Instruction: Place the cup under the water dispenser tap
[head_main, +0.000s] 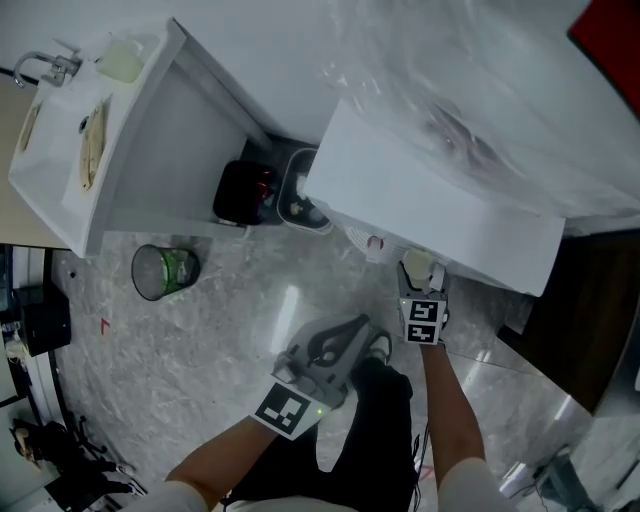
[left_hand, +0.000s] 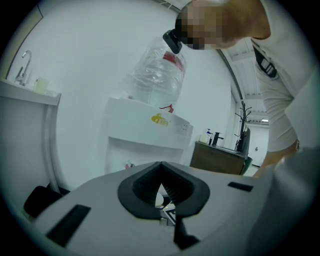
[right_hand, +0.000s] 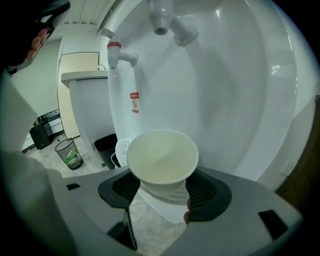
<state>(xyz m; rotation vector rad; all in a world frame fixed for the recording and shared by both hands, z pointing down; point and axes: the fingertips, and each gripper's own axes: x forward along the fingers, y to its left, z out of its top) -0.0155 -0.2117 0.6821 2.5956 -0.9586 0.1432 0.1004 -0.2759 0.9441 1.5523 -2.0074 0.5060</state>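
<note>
A white paper cup stands upright between the pads of my right gripper, which is shut on its lower wall. The cup is in the white water dispenser's recess, below and to the right of the red-ringed tap; two more taps are higher up. A white drip grille shows behind the cup at the left. From the head view, the cup and right gripper are at the dispenser's front edge. My left gripper hangs lower left, pads together, holding nothing.
A wire-mesh bin stands on the marble floor at the left. A black bin sits between the dispenser and a white sink counter. A dark wooden cabinet is right of the dispenser. The clear water bottle tops the dispenser.
</note>
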